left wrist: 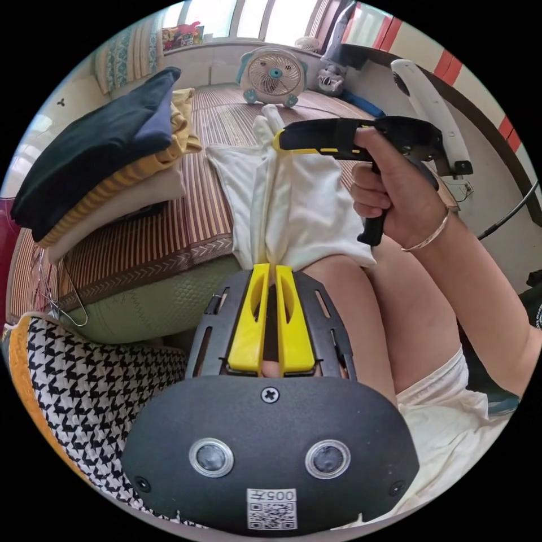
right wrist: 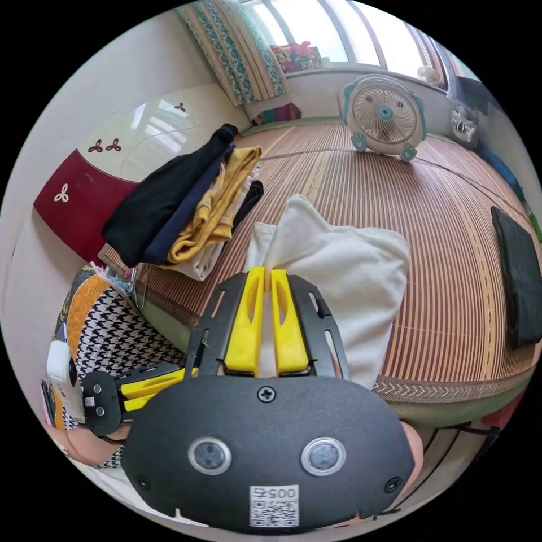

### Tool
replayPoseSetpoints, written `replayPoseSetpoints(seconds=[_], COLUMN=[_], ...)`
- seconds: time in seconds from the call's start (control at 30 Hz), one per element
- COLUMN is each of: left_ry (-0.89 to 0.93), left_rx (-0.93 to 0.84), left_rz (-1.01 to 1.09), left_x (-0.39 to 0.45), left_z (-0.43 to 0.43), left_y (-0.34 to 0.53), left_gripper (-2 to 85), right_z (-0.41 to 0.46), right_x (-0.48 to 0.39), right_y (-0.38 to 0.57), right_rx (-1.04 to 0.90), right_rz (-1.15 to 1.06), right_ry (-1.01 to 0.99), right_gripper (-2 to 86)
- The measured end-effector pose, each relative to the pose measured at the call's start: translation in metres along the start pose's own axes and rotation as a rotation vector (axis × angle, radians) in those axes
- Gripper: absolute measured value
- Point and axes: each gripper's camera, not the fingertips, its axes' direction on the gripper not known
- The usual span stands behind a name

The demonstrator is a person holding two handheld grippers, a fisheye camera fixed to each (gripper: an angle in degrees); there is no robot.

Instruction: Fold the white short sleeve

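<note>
A striped bamboo mat (right wrist: 395, 226) is spread beneath; the white short sleeve (left wrist: 293, 209) is pinched by left gripper (left wrist: 272, 271) and right gripper (right wrist: 267, 276), both clamped. At six o'clock its hem could slip off the mat edge if tension is lost.

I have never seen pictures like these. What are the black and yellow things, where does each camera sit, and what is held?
These are two hand-held tools, each with two yellow jaws, and a person works them by hand. A round fisheye camera rides on each tool, so each picture looks out over its own jaws.

In the left gripper view, the left tool is shut on a white shirt. Further off, the person's hand holds the right tool, which pinches the same shirt.

In the right gripper view, the right tool is shut on the shirt, and the left tool shows at the lower left.

The shirt hangs partly over a striped mat. On the mat also lie a pile of folded clothes, a small fan and a dark folded cloth.
</note>
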Motion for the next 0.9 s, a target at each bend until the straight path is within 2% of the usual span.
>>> replayPoseSetpoints(seconds=[0.17,0.33,0.47,0.67,0.9], left_ry=[-0.020,-0.018,0.030,0.031,0.003], left_rx=[0.032,-0.093,-0.050,-0.033,0.072], left_rz=[-0.012,-0.078,-0.110,-0.132,-0.273], left_x=[-0.001,-0.018,-0.029,-0.039,-0.050], left_z=[-0.011,0.025,0.018,0.019,0.010], left_y=[0.006,0.009,0.019,0.029,0.047], left_gripper=[2.9,4.0,3.4,0.3,6.3], right_z=[0.007,0.060,0.022,-0.064,-0.090], right_x=[-0.019,-0.026,-0.019,0.013,0.012], right_y=[-0.010,-0.005,0.019,0.094,0.188], right_rx=[-0.012,-0.224,-0.144,-0.031,0.032], right_rz=[-0.077,-0.089,-0.088,-0.024,0.056], right_ry=[-0.030,-0.029,-0.048,0.058,0.139], right_gripper=[0.0,4.2,5.4,7.1,11.1])
